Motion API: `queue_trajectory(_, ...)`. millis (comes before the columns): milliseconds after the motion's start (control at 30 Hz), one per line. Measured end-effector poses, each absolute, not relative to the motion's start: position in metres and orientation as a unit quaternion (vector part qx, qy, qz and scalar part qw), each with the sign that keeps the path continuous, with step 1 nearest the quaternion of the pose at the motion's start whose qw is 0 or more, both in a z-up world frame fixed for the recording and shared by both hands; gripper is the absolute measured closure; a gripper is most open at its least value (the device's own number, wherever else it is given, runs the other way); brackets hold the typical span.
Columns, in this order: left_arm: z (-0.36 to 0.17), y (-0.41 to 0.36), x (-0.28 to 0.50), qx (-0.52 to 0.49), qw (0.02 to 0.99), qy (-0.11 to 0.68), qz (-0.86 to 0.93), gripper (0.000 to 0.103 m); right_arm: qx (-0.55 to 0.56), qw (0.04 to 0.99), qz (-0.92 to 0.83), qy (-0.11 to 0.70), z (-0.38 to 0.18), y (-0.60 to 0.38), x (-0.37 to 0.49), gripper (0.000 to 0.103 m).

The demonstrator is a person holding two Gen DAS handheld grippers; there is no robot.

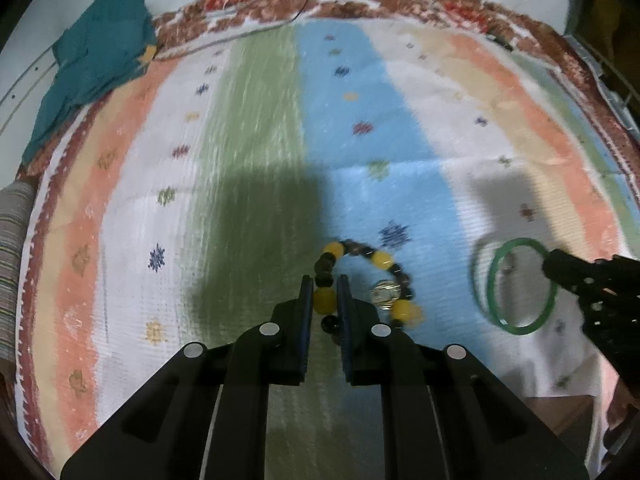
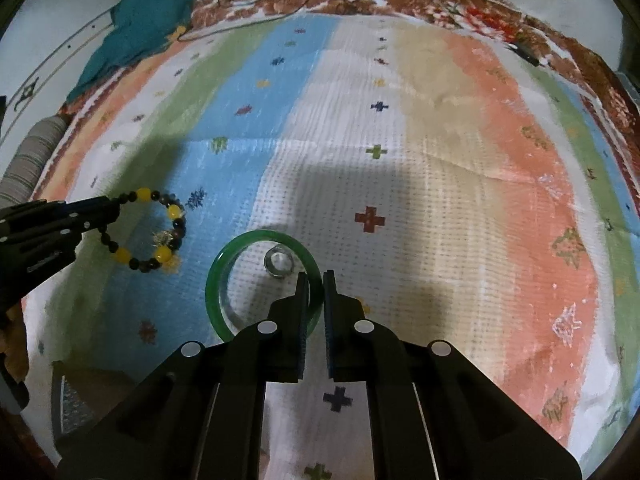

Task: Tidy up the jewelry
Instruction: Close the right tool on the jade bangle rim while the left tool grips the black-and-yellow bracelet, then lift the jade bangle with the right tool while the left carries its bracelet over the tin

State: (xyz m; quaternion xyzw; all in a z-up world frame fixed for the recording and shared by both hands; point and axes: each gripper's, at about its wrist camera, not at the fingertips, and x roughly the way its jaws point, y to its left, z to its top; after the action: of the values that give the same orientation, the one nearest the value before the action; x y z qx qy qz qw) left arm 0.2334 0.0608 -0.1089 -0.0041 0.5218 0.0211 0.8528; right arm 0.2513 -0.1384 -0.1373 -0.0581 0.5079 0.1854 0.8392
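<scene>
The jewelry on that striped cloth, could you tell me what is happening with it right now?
A person is working with two handheld grippers. The left gripper has its fingers shut on the beaded bracelet, pinching a yellow bead. The right gripper has its fingers shut on the rim of the green bangle. A small silver ring lies on the striped cloth inside the bangle's loop, untouched. A teal cloth sits bunched at the far left edge.

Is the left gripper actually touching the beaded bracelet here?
Touching. The left wrist view shows the left gripper closed on the beaded bracelet, a yellow bead pinched between its fingers.
</scene>
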Motion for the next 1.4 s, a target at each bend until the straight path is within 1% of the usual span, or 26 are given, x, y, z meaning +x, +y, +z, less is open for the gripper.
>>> queue_trajectory(467,-0.078,0.040,0.225,-0.004,0.879,0.476,-0.012,0.092,-0.029,0.857,0.176,0.484,-0.114,-0.155,0.234,0.095)
queue_trajectory(667,-0.068,0.037,0.218,-0.008,0.886,0.463,-0.016,0.092,-0.037,0.867,0.170,0.467,-0.102,-0.156,0.227,0.095)
queue_trajectory(1400,-0.006,0.016,0.155,-0.019,0.917,0.395,-0.051,0.092,-0.039,0.886,0.186,0.422,-0.064,-0.163,0.180,0.095)
